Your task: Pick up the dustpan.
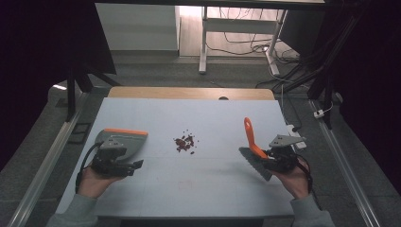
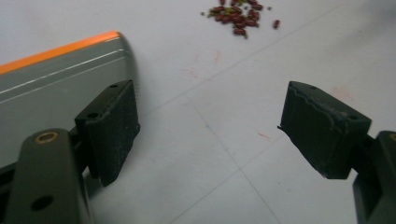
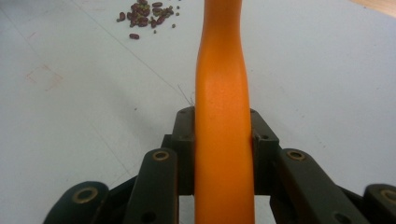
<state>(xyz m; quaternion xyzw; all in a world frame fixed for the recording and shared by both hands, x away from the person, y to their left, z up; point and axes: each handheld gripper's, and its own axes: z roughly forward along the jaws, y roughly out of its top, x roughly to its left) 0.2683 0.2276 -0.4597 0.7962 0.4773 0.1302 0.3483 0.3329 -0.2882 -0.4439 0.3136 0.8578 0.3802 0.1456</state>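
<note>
Btwn grippers, beans point(image 1: 185, 143), dustpan point(image 1: 124, 142) left

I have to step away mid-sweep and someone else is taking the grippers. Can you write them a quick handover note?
Right gripper: shut on the orange brush handle, bristles low over the table.
Left gripper: open, holds nothing; the grey dustpan lies beside its left jaw.
Beans: loose pile mid-table, between dustpan and brush.
Done: brush picked up.
Left: grip the dustpan, sweep the beans into it.
</note>
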